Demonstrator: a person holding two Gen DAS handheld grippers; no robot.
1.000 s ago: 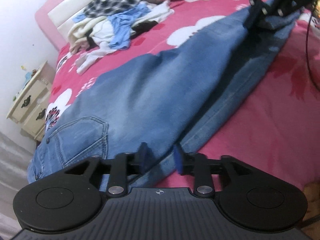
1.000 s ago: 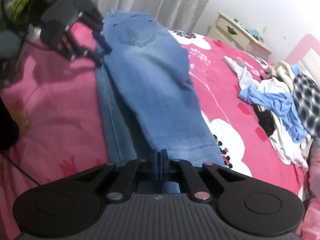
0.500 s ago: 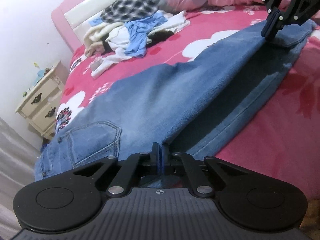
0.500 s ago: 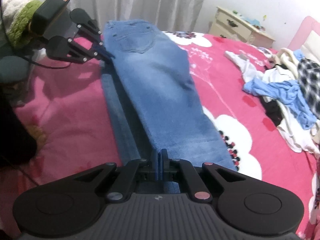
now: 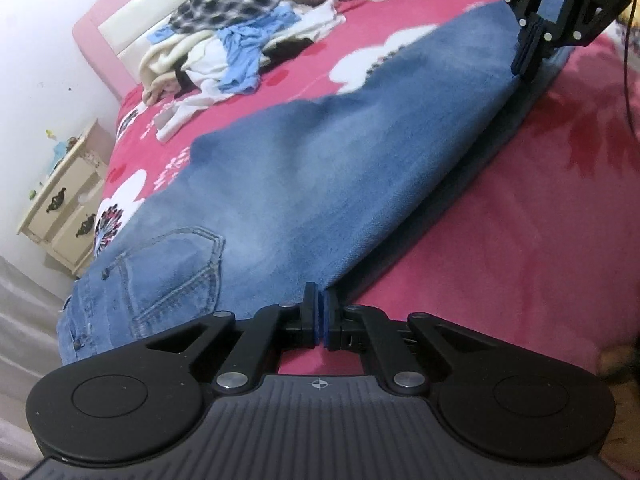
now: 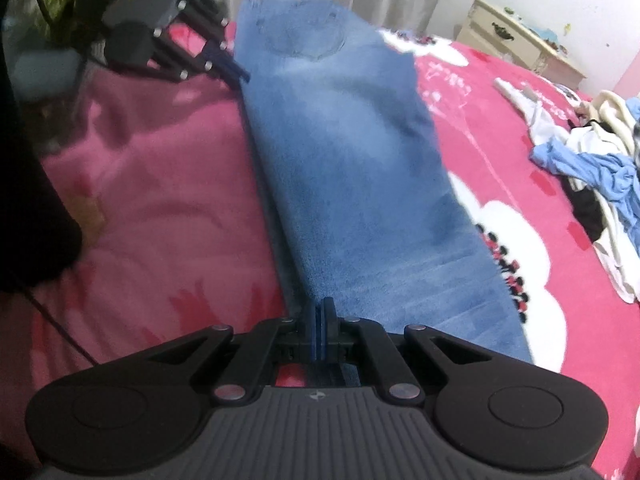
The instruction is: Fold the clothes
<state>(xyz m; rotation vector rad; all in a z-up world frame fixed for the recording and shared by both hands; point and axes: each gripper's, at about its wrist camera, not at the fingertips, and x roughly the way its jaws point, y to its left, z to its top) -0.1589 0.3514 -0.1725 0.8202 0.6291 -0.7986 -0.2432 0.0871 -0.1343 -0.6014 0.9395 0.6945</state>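
Left gripper point(image 5: 320, 322): jaws clenched, having closed within the last second. The folded edge of the jeans point(image 5: 304, 184) meets the tips at 12 o'clock; whether denim is actually nipped between the pads cannot be told from the left wrist view. In the right wrist view the tips sit against the jeans' edge near the waistband.

Right gripper point(image 6: 322, 330): jaws clamped on the jeans at the hem end; denim is seen running between the pads and out beneath them.

Jeans are laid lengthwise on the pink floral bed point(image 5: 520, 220), one leg folded over the other. The upper layer is held raised along the near edge, with shadow and the lower layer visible under it. From the left gripper the denim runs out toward 1 o'clock to the right gripper; the back pocket point(image 5: 180, 272) sits at 10 o'clock, close in.

Farther off, at 11 o'clock in the left wrist view, a pile of unfolded clothes point(image 5: 232, 40) is heaped near the headboard point(image 5: 132, 12), well apart from the jeans. A cream nightstand point(image 5: 64, 204) stands beside the bed at 9 o'clock.
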